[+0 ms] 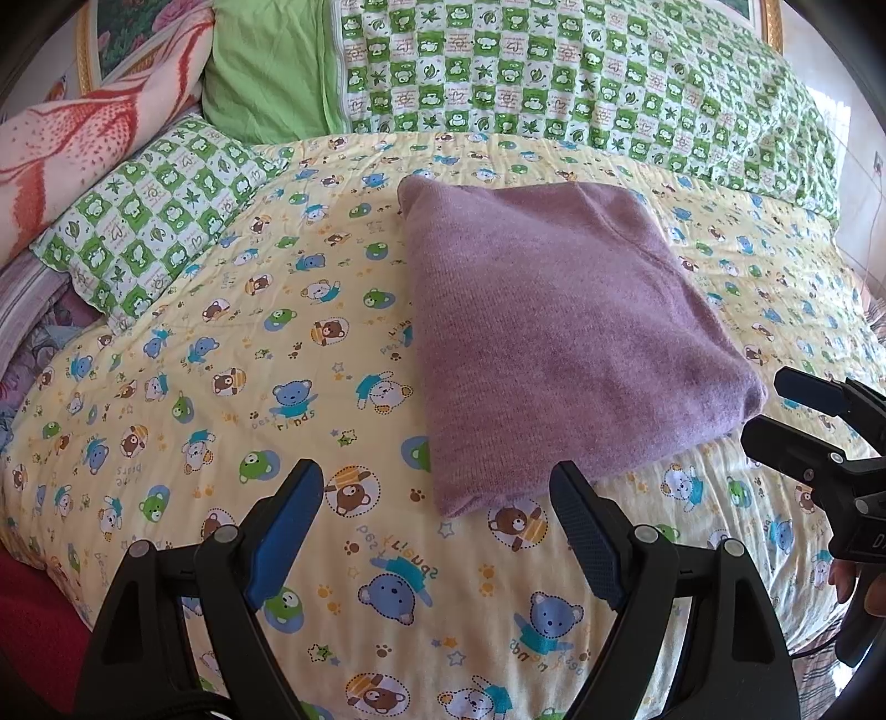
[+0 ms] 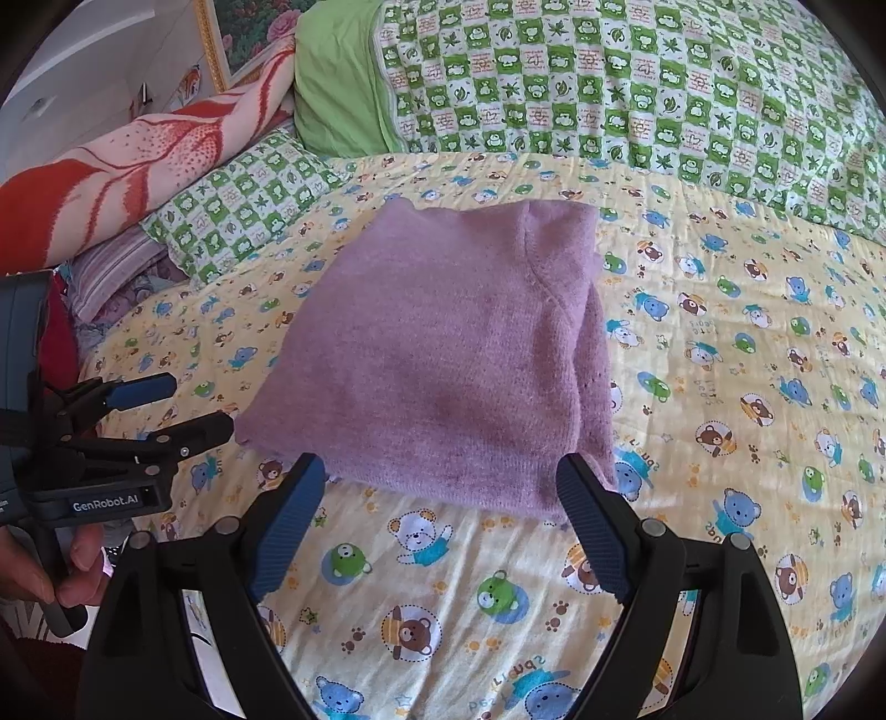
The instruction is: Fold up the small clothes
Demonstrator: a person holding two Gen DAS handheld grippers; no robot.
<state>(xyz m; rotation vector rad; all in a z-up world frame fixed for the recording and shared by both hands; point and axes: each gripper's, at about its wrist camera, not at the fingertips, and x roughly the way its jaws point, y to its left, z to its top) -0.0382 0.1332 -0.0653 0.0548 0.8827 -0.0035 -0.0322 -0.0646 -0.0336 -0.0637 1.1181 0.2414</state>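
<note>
A purple knit sweater [image 1: 559, 327] lies folded into a compact rectangle on the yellow bear-print bed sheet [image 1: 221, 343]; it also shows in the right wrist view [image 2: 443, 354]. My left gripper [image 1: 437, 487] is open and empty, just in front of the sweater's near left corner. My right gripper [image 2: 440, 482] is open and empty, at the sweater's near edge. The right gripper [image 1: 775, 410] shows at the right edge of the left wrist view, beside the sweater's near right corner. The left gripper [image 2: 188, 404] shows at the left of the right wrist view, beside the near left corner.
A green checked quilt [image 1: 581, 72] lies along the back of the bed. A green checked pillow [image 1: 149, 216] and a red-and-pink blanket [image 1: 72, 138] sit at the left. A framed picture [image 2: 232, 33] hangs on the wall behind.
</note>
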